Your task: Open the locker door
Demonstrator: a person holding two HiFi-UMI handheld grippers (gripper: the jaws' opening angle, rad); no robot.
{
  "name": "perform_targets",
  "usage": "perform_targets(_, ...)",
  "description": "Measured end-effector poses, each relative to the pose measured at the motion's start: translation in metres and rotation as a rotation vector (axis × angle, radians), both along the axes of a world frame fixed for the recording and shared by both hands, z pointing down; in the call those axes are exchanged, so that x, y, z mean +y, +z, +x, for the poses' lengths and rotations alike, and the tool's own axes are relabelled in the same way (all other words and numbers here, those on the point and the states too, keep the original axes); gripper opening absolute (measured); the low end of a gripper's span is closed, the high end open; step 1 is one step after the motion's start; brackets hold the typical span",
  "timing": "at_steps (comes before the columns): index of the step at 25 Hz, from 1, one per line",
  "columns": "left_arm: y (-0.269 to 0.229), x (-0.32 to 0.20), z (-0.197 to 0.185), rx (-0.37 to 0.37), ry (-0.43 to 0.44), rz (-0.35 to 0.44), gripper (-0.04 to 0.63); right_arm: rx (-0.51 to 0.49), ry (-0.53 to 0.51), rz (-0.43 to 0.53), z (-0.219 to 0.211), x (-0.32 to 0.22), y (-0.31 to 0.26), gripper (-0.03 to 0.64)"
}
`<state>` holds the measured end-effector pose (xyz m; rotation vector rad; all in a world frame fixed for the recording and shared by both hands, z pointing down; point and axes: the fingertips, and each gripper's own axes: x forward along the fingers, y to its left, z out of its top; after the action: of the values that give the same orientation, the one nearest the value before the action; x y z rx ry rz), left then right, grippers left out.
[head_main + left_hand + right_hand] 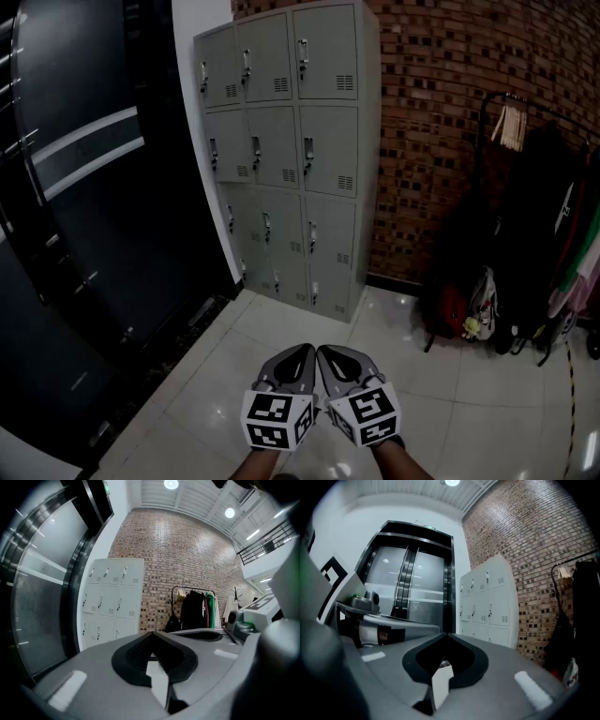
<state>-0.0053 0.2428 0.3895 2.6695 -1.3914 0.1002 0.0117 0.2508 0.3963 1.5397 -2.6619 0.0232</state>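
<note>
- I hold the left gripper [306,354] and the right gripper [326,356] side by side low in the near middle of the head view, almost touching each other, over the pale tiled floor [234,347].
- In the left gripper view, the left gripper's jaws are pressed together to a point with nothing between them.
- In the right gripper view, the right gripper's jaws are likewise fully closed and hold nothing.
- The grey metal locker [286,141] stands at the far side of the floor, well apart from both grippers.
- Its back is against the red brick wall [450,112], and it sits at that wall's left end.
- The locker has three columns of small doors, each with a handle on its left edge and a vent slot low on its right.
- Every door I can see is shut.
- Left of the locker is a white wall edge, then a large dark glass door [84,234] with metal bars.
- Far right, a clothes rack [534,234] holds dark garments, with bags [469,309] on the floor beneath it.
</note>
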Motion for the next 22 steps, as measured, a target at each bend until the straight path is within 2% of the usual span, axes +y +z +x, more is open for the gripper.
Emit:
perform_targets(9, 0.007, -0.04, 0.015, 0.011, -0.001, 0.001, 0.006, 0.003, 0.006, 0.007, 0.018, -0.041, 0.005, 0.0)
perform_targets(22, -0.002, -0.179, -0.002, 0.033, 0.04, 0.011, 0.006, 0.026, 0.071, 0.022, 0.004, -0.175, -0.007, 0.0)
